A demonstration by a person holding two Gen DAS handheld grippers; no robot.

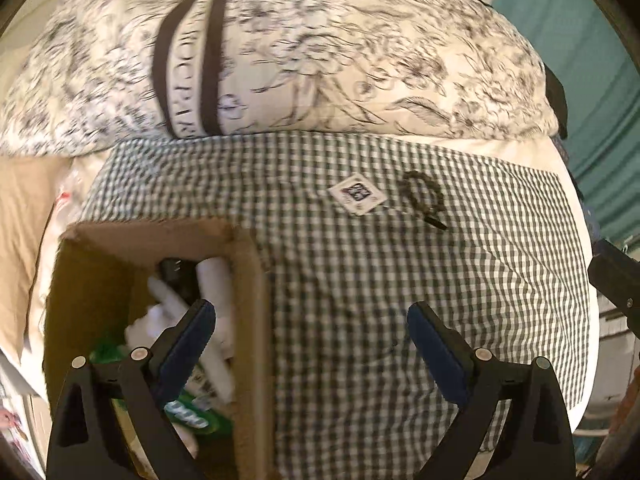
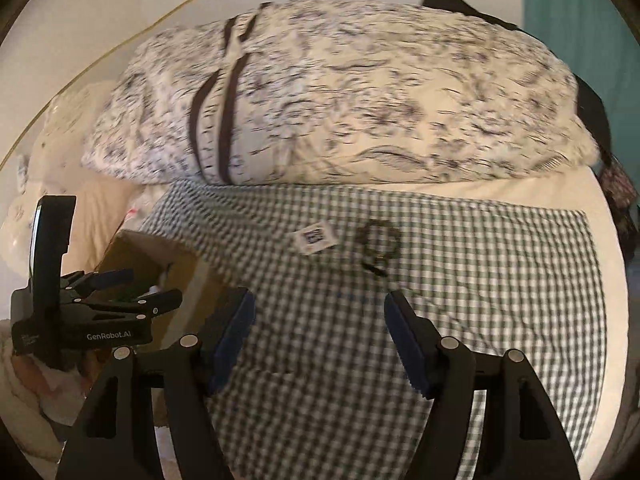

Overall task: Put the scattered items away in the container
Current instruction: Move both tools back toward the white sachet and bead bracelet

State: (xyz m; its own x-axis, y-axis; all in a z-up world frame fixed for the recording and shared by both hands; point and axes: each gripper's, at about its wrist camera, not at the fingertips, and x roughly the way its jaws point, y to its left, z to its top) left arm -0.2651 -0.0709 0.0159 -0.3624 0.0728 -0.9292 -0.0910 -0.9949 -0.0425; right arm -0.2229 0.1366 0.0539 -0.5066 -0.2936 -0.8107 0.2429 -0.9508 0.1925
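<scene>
Two loose things are left on the checked cloth (image 1: 460, 280) spread over the bed: a small white tag w/ a printed code (image 1: 357, 193) and, just beside it, a dark ring-shaped item (image 1: 424, 196) w/ a short tail sticking out toward the camera. It's blurred in both views, prob. a hair tie or coiled cord, can't say which. The cardboard box (image 1: 248, 320) sits at the cloth's left edge, already holding white pieces, a black thing and a green packet (image 1: 192, 416). The left hand-held gripper (image 1: 310, 340) hangs over the box's right wall, jaws spread wide, nothing between them. The right hand-held gripper (image 2: 320, 340) points down at the cloth, short of the ring, jaws partly apart and empty too. Handling, as a guess: the ring looks light and floppy, not fragile, so it should pinch easily. Best taken across one side of the loop or at the tail, pads going down to the cloth w/o catching the fabric. The tag is the awkward one: flat, thin, prob. card or paper, lying flush on soft cloth. Taking an edge or corner, or pressing so the bedding dips and an edge lifts, seems the way. Either could slip from the blue pads (image 2: 236, 332) if pinched too shallow.
</scene>
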